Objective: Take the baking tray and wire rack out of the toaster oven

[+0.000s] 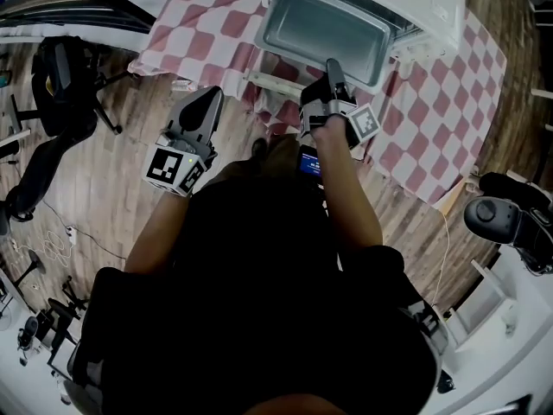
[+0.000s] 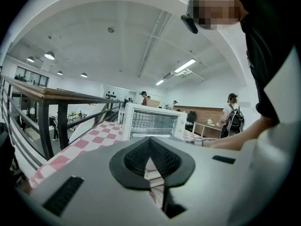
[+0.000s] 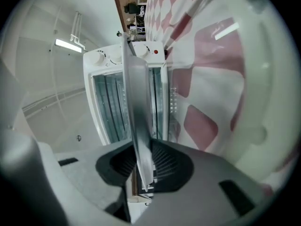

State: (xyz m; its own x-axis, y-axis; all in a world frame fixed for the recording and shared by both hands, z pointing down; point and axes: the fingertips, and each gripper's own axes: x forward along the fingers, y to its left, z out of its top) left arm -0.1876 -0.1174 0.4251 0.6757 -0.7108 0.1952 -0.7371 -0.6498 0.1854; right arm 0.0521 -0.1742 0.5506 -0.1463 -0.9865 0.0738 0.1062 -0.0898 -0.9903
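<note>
The silver baking tray (image 1: 324, 28) hangs out in front of the white toaster oven (image 1: 423, 3). My right gripper (image 1: 333, 66) is shut on its near rim. In the right gripper view the tray (image 3: 136, 93) runs edge-on between the pads of that gripper (image 3: 141, 161), with the open oven (image 3: 106, 55) behind it. My left gripper (image 1: 207, 102) is shut and holds nothing, off the table's near edge, to the left of the tray. From the left gripper (image 2: 149, 140) the oven (image 2: 153, 121) stands ahead on the cloth. I cannot make out the wire rack for certain.
The table wears a red and white chequered cloth (image 1: 203, 24). A black office chair (image 1: 60, 85) stands on the wooden floor at the left, dark equipment (image 1: 501, 219) at the right. A railing (image 2: 47, 107) and people (image 2: 233, 117) show in the background.
</note>
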